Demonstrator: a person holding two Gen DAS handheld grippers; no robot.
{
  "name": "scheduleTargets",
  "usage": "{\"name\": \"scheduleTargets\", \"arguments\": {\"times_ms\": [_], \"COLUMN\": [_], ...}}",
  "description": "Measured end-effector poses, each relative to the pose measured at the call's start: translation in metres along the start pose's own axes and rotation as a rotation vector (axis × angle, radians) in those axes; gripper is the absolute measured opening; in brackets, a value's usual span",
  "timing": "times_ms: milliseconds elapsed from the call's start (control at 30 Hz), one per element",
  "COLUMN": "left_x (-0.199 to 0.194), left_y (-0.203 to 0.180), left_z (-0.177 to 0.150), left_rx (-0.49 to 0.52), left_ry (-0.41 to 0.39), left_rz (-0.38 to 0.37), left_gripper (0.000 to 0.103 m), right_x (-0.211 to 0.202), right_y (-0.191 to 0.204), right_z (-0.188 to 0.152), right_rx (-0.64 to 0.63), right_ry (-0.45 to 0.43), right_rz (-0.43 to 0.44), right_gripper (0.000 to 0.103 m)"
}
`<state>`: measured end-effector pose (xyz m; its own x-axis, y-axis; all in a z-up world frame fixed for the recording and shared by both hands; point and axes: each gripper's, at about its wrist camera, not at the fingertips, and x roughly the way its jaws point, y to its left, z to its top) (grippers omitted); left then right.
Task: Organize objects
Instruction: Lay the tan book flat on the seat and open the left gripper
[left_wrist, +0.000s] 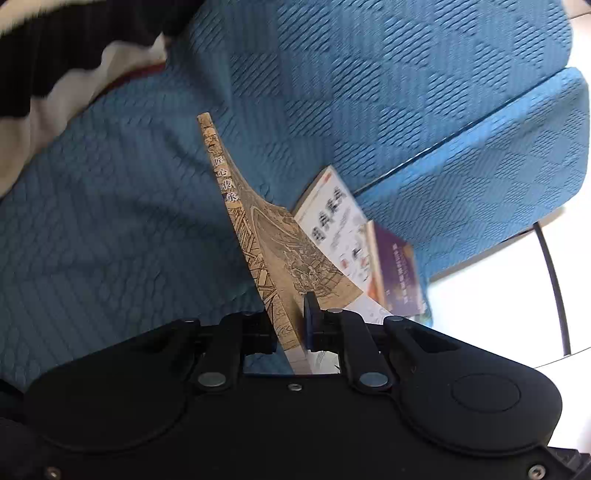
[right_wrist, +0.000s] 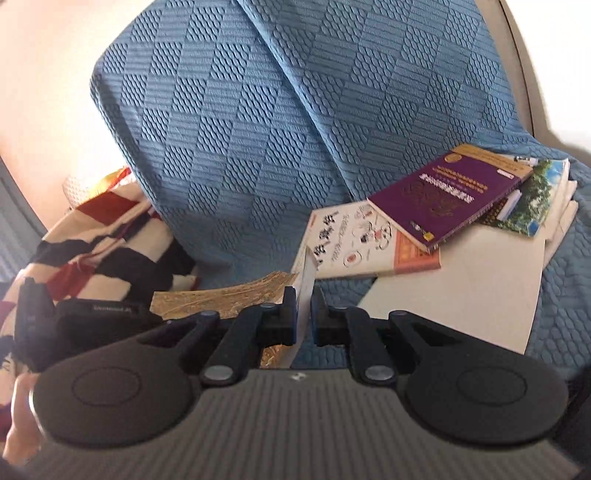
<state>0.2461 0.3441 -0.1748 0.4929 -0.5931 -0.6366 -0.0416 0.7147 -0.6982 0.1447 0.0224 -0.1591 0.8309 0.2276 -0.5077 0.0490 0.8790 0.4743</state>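
Both grippers clamped on 1 tan illustrated book above blue sofa.

Left gripper (left_wrist: 293, 325) pinched the tan book (left_wrist: 266, 251) edge-on near its spine; right gripper (right_wrist: 303, 314) held the same book's page edge. The book hung over the blue quilted sofa cover (right_wrist: 229, 140), near a white book (right_wrist: 343, 240) and purple book (right_wrist: 443, 195) stacked beside a striped blanket (right_wrist: 96, 236).

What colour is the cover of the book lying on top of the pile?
Dark purple with gold lettering: the purple book, shown best in the right wrist view.
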Motion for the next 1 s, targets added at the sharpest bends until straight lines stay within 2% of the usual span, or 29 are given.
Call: {"name": "scheduleTargets", "arguments": {"times_ms": [200,400,467,533,633,700,733,833,933,1000], "left_x": [0.005,0.012,0.015,0.017,0.009,0.0,-0.004,-0.018,-0.023,-0.024], "left_y": [0.017,0.031,0.031,0.033,0.038,0.041,0.041,0.035,0.021,0.011], "left_z": [-0.006,-0.006,-0.006,-0.006,-0.01,-0.014,-0.016,-0.026,-0.033,-0.039], "left_rx": [-0.012,-0.056,-0.055,-0.054,-0.061,-0.069,-0.068,-0.051,-0.009,0.026], "left_ry": [0.021,0.048,0.064,0.077,0.066,0.057,0.051,0.024,0.0,-0.007], "left_rz": [0.025,0.077,0.119,0.154,0.191,0.222,0.233,0.238,0.279,0.313], "left_gripper": [0.011,0.014,0.024,0.048,0.049,0.051,0.051,0.052,0.052,0.052], "right_x": [0.002,0.014,0.019,0.021,0.019,0.015,0.014,0.008,0.01,0.016], "right_y": [0.001,-0.005,-0.008,-0.009,-0.012,-0.014,-0.015,-0.019,-0.018,-0.018], "right_z": [-0.02,-0.033,-0.036,-0.037,-0.038,-0.036,-0.034,-0.027,-0.022,-0.022], "right_rx": [0.002,0.022,0.044,0.055,0.055,0.042,0.037,0.017,-0.034,-0.069], "right_ry": [0.036,0.152,0.2,0.236,0.272,0.287,0.293,0.29,0.292,0.3], "right_rz": [-0.015,-0.016,-0.017,-0.023,-0.037,-0.039,-0.042,-0.012,-0.016,-0.026], "right_gripper": [0.012,0.014,0.015,0.017,0.018,0.024,0.031,0.041,0.048,0.049]}}
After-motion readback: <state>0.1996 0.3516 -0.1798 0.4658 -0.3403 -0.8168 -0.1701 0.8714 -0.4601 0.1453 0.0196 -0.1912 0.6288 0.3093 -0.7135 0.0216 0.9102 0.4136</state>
